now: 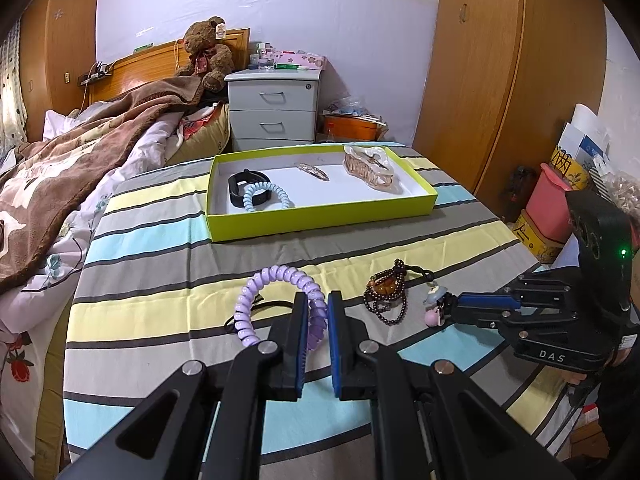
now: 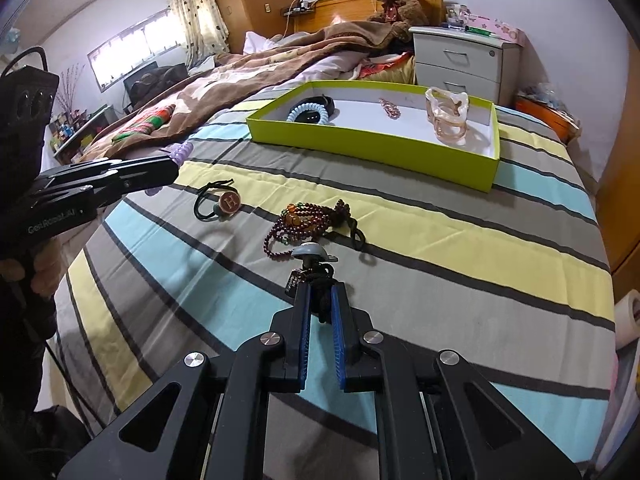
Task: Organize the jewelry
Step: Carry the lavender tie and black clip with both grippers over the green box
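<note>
My left gripper (image 1: 318, 300) is shut on a purple spiral hair tie (image 1: 256, 292) and holds it just above the striped bedspread. My right gripper (image 2: 320, 292) is shut on a small charm with a grey cap and black cord (image 2: 310, 258); it also shows in the left wrist view (image 1: 434, 306). A dark bead bracelet (image 2: 304, 220) lies just beyond it. A black hair tie with a round H button (image 2: 224, 202) lies to the left. The green tray (image 1: 320, 220) holds a black band (image 1: 240, 182), a blue spiral tie (image 1: 266, 196), a small clip (image 1: 314, 171) and a clear claw clip (image 1: 370, 168).
A striped cloth covers the table (image 2: 440, 248). A bed with a brown blanket (image 1: 80, 152) lies to the left. A grey nightstand (image 1: 274, 110) stands behind the tray, a wooden wardrobe (image 1: 500, 80) to the right, boxes and a pink bin (image 1: 550, 204) at far right.
</note>
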A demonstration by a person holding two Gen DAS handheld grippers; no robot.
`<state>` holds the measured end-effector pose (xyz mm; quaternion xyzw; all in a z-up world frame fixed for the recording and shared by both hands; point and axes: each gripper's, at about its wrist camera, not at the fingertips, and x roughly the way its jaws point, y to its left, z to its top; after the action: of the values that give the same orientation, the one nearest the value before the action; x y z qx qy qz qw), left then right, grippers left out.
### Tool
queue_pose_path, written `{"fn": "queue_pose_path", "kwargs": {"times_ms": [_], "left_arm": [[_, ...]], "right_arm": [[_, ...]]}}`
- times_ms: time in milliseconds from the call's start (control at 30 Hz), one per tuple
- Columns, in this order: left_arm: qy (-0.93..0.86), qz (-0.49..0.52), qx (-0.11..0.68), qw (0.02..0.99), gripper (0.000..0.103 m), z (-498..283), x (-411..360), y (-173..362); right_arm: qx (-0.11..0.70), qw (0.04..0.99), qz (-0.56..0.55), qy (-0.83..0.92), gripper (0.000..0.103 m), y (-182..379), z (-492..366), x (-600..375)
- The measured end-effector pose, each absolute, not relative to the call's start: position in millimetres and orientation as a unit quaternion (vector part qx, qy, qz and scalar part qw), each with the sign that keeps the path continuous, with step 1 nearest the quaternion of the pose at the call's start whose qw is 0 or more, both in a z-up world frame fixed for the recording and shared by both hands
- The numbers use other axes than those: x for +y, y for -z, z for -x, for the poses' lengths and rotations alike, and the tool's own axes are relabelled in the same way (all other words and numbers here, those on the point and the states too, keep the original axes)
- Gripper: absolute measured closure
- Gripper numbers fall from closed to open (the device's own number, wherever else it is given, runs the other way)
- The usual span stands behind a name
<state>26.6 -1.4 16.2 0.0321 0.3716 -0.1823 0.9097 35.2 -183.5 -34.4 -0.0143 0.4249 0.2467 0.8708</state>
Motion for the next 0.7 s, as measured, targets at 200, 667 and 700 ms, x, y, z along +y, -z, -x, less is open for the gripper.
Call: {"fn": "queue_pose_path", "kwargs": {"times_ms": [200,667,700], "left_arm": [[0.186,-0.036,0.369,0.910,0.093,-22.6,-5.2,-18.7],[0.183,-0.041,0.355,0.916,0.093,-26.0,-7.2,-35.9],[0.183,-0.042,0.353,0.916,0.093,-27.7,-7.8,-37.8]], "right_arm": [[0.412,0.878,0.006,-0.243,0.094,24.9,-31.1,-187.7],[0.383,0.894,-0.002,-0.231,0.095,-0.6,-28.4,-196.8],[0.380,0.896,-0.003,-0.230,0.095,-3.4,-29.6,-197.7]]}}
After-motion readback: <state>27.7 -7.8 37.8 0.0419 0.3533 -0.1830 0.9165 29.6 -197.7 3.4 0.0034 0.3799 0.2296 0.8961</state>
